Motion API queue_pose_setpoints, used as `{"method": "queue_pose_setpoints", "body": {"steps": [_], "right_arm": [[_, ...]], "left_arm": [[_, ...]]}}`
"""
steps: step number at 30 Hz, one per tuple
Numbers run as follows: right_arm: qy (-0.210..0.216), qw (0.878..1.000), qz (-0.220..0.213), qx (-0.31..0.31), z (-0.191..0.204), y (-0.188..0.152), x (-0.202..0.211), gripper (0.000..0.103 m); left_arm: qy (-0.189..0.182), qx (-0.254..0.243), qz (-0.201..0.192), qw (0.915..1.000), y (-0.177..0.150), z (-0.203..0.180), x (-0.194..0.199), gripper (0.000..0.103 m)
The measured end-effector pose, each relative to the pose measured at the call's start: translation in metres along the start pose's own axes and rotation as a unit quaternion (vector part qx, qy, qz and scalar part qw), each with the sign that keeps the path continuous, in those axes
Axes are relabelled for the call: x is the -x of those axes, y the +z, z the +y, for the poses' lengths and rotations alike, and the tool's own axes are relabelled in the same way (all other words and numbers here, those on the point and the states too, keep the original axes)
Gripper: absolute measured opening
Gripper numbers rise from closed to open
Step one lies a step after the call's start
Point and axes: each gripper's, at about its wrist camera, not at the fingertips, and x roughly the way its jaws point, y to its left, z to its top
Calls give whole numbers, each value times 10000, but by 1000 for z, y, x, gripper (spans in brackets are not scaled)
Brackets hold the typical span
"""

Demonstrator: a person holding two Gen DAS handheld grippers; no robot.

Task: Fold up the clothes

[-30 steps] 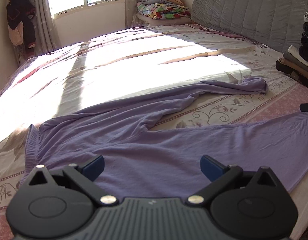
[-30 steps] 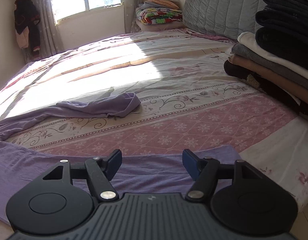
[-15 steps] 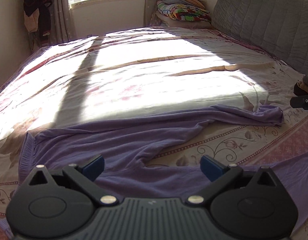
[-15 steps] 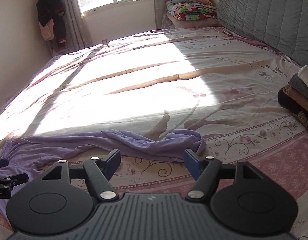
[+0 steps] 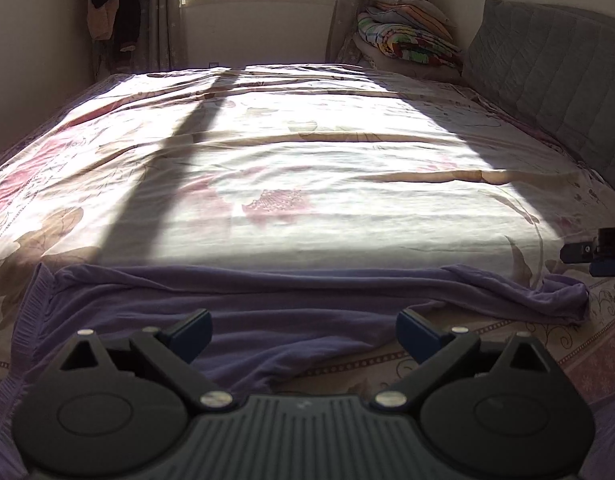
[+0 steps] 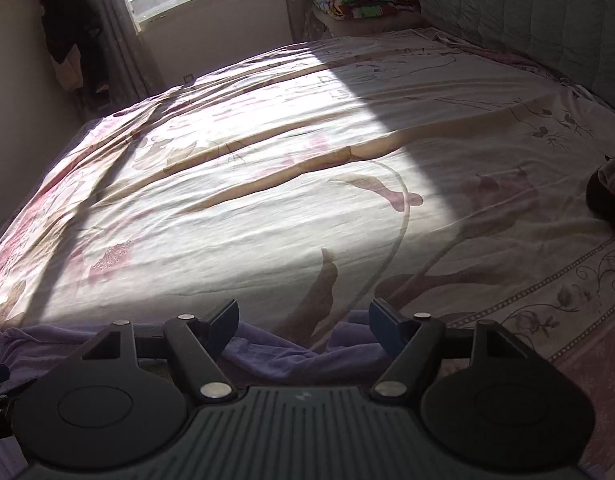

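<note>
Purple trousers [image 5: 267,300] lie spread on the bed, waistband at the left, one leg stretching right to a bunched cuff [image 5: 563,300]. My left gripper [image 5: 303,330] is open and empty, just above the trousers near the crotch. My right gripper [image 6: 303,320] is open and empty, over the far leg's cuff end [image 6: 275,354]; it also shows at the right edge of the left wrist view [image 5: 595,252].
The floral bedsheet [image 5: 307,160] stretches to the window, half in sunlight. A grey padded headboard [image 5: 547,80] runs along the right. Folded blankets [image 5: 407,40] are stacked in the far corner. A pile of folded dark clothes [image 6: 611,196] sits at the right.
Both grippers have moved forward across the bed, from the near trouser leg toward the far leg. Both stay open and empty. The trousers have not moved.
</note>
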Motion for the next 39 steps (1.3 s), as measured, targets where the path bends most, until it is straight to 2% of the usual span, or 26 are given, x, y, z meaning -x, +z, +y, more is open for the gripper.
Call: {"method": "queue_pose_setpoints", "body": {"steps": [3, 7, 11, 15, 16, 19, 21, 22, 23, 25, 28, 32, 35, 39], "right_arm": [[-33, 9983, 382, -436, -21, 2, -17, 75], [127, 9950, 332, -930, -43, 8, -19, 73], [127, 9938, 417, -1022, -55, 13, -26, 65], [164, 9968, 512, -583, -54, 14, -35, 55], [143, 9979, 523, -365, -51, 13, -37, 50], [78, 9980, 553, 290, -43, 11, -43, 47], [-109, 9951, 598, 778, -38, 5, -50, 42], [-203, 9936, 621, 918, -38, 3, -52, 31], [-274, 9930, 607, 972, -40, 2, -53, 12], [-318, 9961, 425, 701, -48, 6, -46, 2], [-426, 9985, 138, 305, -61, 12, -36, 2], [-1098, 9938, -149, 121, -72, 16, -20, 2], [-1481, 9888, 89, 137, -80, 14, -23, 2], [-1458, 9890, 232, -32, -91, 10, -22, 2]], "left_arm": [[-65, -25, -22, 10000, 1, -5, -6, 97], [-288, 4, 39, 9996, 1, -10, -17, 86], [-393, -36, 139, 9991, -3, -15, -28, 80], [-361, -289, 248, 9986, -11, -23, -35, 78], [-352, -362, 268, 9984, -13, -24, -37, 78], [-334, -576, 259, 9974, -17, -29, -38, 78], [-343, -672, 254, 9968, -19, -32, -38, 78], [-359, -711, 248, 9965, -20, -34, -38, 78], [-375, -749, 242, 9962, -21, -36, -38, 78], [-399, -823, 239, 9955, -23, -39, -39, 78], [-381, -937, 277, 9945, -26, -43, -40, 78], [-340, -983, 334, 9940, -28, -45, -43, 78], [-325, -977, 345, 9941, -27, -45, -43, 78], [-294, -989, 352, 9940, -27, -44, -44, 78]]}}
